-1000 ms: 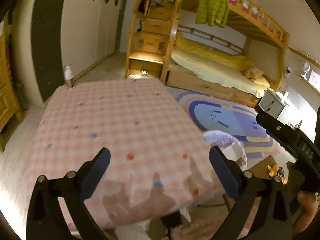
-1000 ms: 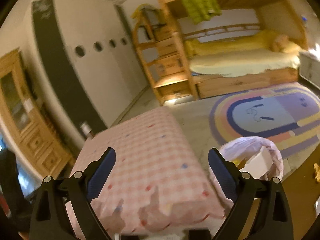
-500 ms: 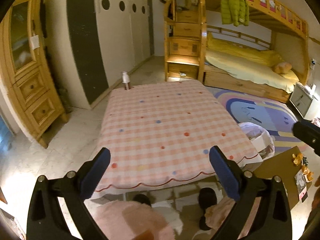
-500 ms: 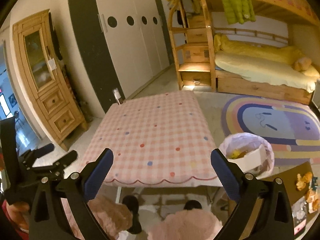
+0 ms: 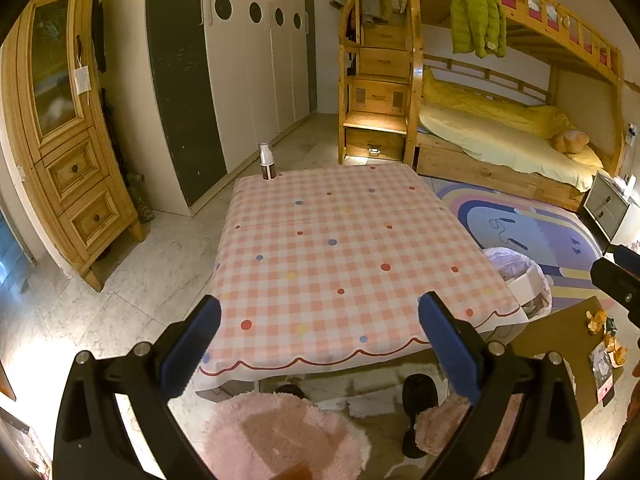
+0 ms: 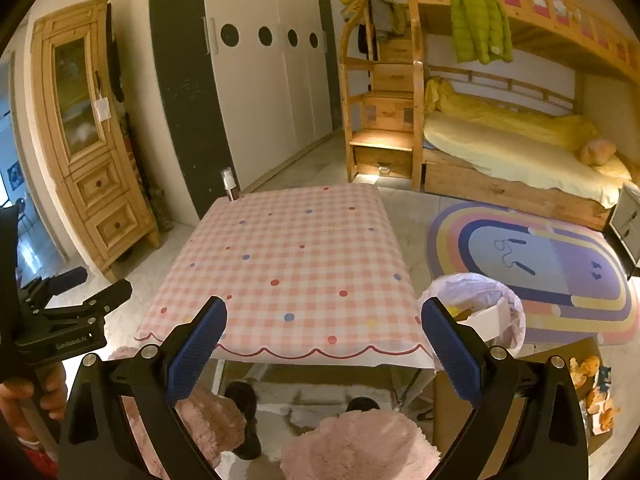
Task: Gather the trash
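both grippers, left point(image 5: 318, 338) & right point(image 6: 324, 340), wide open, empty; trash bin point(image 6: 508, 304) partly hidden behind table point(image 6: 296, 272).

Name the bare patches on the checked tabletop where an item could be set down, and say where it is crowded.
Nearly all of the checked tablecloth is bare, from the scalloped near edge to the far edge. Only the far left corner is taken, by a small bottle. Beside the right edge stands the lined trash bin, already holding rubbish.

Matt checked cloth over the desk point(image 5: 340, 248), glossy stone-look floor point(image 5: 132, 280), varnished wooden cabinet point(image 5: 68, 128) (glass door), crinkly plastic bin liner point(image 6: 476, 292)
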`<state>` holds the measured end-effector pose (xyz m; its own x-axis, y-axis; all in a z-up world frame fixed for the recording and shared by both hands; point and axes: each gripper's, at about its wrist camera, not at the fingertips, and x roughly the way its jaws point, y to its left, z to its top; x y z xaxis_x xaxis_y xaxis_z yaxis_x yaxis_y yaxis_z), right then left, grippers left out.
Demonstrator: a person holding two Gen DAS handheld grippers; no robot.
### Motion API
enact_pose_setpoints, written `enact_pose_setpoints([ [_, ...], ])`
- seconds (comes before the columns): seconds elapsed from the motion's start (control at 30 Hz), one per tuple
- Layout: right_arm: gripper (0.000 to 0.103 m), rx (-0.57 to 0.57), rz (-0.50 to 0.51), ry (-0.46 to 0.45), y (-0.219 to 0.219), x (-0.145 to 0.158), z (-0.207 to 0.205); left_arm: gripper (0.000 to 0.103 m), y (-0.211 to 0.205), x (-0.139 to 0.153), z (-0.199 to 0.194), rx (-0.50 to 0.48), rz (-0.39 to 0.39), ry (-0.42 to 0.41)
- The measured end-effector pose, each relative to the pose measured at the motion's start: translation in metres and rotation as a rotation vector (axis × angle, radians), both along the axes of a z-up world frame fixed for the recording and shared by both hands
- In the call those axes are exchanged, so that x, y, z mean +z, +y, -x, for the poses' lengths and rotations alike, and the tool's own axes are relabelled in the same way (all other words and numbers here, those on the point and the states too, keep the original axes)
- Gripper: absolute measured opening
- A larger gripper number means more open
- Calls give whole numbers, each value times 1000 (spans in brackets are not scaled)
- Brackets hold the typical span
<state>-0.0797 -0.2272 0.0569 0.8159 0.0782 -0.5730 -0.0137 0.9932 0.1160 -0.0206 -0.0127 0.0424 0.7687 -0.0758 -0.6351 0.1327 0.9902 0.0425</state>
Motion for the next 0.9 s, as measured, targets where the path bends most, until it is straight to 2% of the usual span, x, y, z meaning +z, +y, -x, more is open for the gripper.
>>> enact_pose_setpoints([
  [0.9, 97, -2, 7, 1, 2, -2, -6, 96, 3, -6, -9, 10, -4, 29],
])
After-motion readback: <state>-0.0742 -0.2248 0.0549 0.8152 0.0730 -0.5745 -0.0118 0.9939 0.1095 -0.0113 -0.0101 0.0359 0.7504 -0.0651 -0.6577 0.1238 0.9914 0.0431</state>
